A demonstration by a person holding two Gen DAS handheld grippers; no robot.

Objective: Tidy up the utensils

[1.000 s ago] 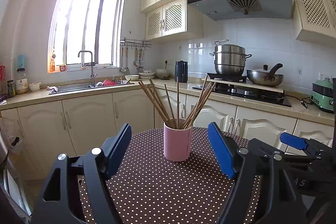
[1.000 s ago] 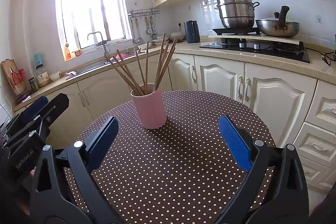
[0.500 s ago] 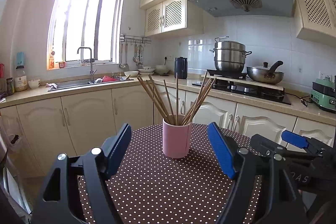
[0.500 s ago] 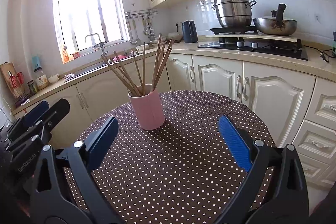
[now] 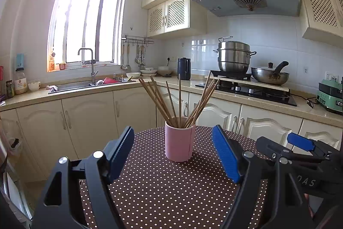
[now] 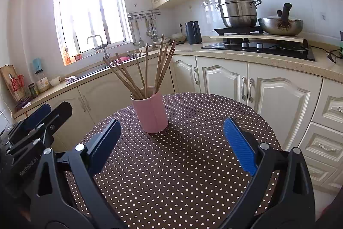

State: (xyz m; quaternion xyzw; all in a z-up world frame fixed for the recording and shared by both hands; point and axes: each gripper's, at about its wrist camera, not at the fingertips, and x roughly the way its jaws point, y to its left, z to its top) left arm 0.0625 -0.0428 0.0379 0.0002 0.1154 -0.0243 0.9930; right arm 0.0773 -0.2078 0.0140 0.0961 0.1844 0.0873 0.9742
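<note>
Pink cup (image 5: 179, 141) upright on polka-dot table (image 5: 171, 190), toward the far edge, at 12 o'clock from left gripper (image 5: 174, 156) and about 11 o'clock from right gripper (image 6: 171, 143). Chopsticks (image 5: 178, 100) all standing in the cup, fanned between 10 and 2 o'clock; none seen lying loose on the cloth. Arrangement consistent with utensils already gathered, though equally with a set awaiting removal or sorting; not settled from these views.

Left gripper: fingers spread wide, nothing between pads, held short of the cup and level with it. Right gripper: likewise parted and empty, hovering above the cloth nearer the table's near side. Both pointed at the cup, probably to keep it centred in view.

Limits of inspection: chopstick count uncertain where shafts overlap; lower ends concealed inside the cup. Near table edge cut off behind gripper bodies. Each gripper only partly seen in the other's view, at 3 and 9 o'clock. Holding hands barely visible.
</note>
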